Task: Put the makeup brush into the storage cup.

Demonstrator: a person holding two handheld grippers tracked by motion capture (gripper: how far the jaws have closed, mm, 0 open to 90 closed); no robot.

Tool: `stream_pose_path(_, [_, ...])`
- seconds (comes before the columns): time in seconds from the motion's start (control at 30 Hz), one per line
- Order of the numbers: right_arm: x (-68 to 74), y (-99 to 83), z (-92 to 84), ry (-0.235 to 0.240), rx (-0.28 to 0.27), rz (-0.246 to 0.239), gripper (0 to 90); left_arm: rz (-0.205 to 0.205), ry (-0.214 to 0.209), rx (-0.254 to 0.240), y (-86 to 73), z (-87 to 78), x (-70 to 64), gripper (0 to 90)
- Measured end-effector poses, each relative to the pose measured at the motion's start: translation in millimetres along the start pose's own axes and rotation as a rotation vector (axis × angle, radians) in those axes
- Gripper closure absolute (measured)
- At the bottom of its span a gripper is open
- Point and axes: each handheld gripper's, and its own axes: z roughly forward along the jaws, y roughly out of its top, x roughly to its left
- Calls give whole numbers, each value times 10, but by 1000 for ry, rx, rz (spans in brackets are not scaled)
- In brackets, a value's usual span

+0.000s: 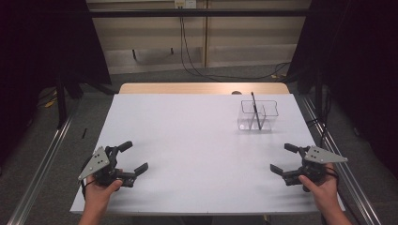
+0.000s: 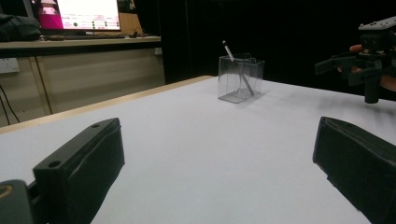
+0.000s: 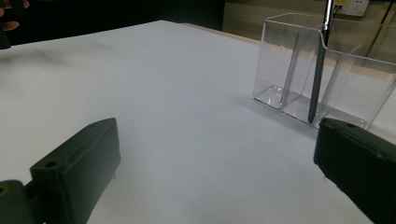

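I hold both grippers wide and empty. The pen (image 1: 255, 110) stands nearly upright in the clear divided holder (image 1: 258, 116), ahead of my right gripper (image 1: 287, 160), well apart from my left gripper (image 1: 133, 157).

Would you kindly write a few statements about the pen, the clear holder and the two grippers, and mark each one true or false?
1. The pen stands in the clear holder. True.
2. The left gripper is shut on the pen. False: its jaws are open and hold nothing.
3. The holder sits nearer the right gripper than the left one. True.
4. The pen lies flat on the white table. False: it leans upright inside the holder.
5. The right gripper's jaws are open. True.
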Motion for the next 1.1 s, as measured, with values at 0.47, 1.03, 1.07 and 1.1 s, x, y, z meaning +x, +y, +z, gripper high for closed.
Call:
stream_pose_path(0.47, [50,-31,13,15,17,-8,2,12,3,2,6,-7,10,18])
stream_pose_path(1.03, [57,-22,-29,16,7,-17,2,8,-1,5,4,11,3,18])
stream_pose_path(1.07, [57,-21,-32,16,8,-16,2,13,-2,9,5,11,3,18])
stream_pose_path(1.1, [57,-21,-34,15,6,-14,2,14,0,8,5,14,2,18])
